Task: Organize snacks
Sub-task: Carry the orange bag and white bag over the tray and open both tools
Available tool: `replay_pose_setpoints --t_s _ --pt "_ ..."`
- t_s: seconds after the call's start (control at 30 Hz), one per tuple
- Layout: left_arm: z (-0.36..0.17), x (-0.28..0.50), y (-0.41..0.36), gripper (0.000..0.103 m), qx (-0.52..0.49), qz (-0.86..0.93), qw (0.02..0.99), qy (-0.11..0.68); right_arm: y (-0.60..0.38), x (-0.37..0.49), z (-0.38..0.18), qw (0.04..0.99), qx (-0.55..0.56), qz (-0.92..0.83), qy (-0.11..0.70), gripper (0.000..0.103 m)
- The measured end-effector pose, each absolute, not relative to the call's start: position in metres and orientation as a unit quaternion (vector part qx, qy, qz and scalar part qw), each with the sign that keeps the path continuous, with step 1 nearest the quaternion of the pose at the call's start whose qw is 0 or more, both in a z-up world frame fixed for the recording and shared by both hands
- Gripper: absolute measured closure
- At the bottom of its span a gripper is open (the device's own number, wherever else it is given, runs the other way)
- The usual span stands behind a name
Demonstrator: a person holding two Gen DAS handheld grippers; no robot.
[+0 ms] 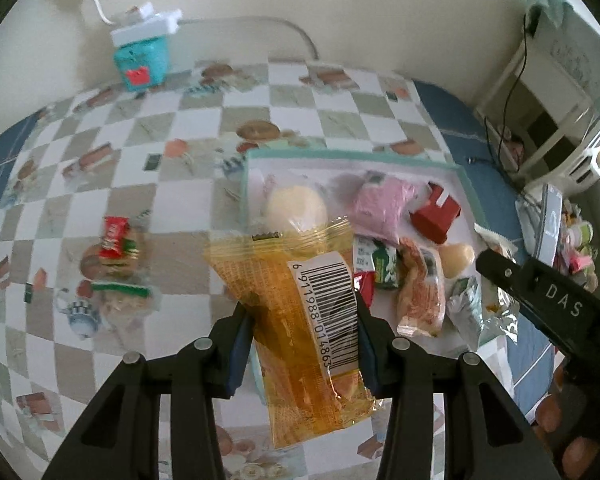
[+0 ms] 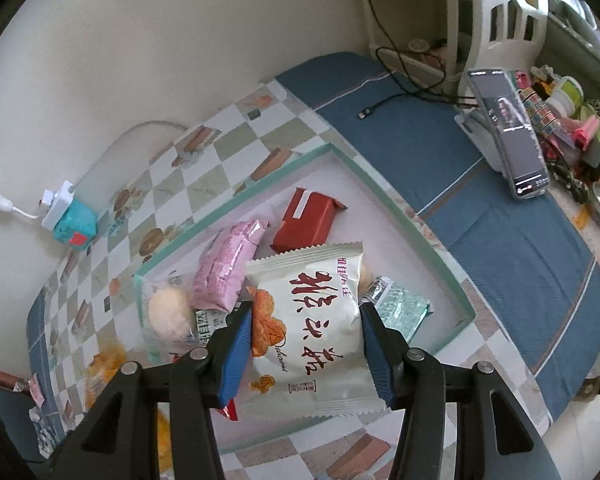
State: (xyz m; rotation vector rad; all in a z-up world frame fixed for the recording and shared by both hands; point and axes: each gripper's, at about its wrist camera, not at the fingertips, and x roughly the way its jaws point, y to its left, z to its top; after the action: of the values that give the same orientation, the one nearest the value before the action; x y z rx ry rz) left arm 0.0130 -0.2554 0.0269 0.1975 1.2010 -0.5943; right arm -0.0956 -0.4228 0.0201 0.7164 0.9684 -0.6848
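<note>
left gripper (image 1: 300,344) clamps an orange packet (image 1: 300,320) above the tray's near edge; right gripper (image 2: 306,344) clamps a white packet (image 2: 312,320) over the tray (image 2: 420,236). step: carrying both in. next, probably lower and release among the snacks there.

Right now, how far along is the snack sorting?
Done: tray already holds several snacks, including a pink packet and red packet. In hand: left gripper carries an orange packet; right gripper a white packet. Left: red candy on the tablecloth.
</note>
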Motion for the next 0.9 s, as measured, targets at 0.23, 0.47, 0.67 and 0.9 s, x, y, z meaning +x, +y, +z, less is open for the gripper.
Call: replay_pose_setpoints --t_s 0.23,0.47,0.67,0.9 --pt "0.007 0.008 -0.272 0.056 0.101 -0.281 0.765 0.571 -0.417 -0.079 0.000 0.762 0.329 -0.292 0.475 0.048" --pt "0.004 0.008 -0.275 0.056 0.098 -0.282 0.766 0.570 -0.408 -0.070 0.007 0.776 0.314 -0.281 0.469 0.047" --pt "0.003 0.012 -0.273 0.051 0.088 -0.285 0.759 0.579 -0.405 -0.066 0.004 0.774 0.313 -0.277 0.476 0.047" --pt "0.005 0.012 -0.271 0.037 0.087 -0.290 0.758 0.577 -0.406 -0.068 0.007 0.776 0.312 -0.286 0.468 0.046"
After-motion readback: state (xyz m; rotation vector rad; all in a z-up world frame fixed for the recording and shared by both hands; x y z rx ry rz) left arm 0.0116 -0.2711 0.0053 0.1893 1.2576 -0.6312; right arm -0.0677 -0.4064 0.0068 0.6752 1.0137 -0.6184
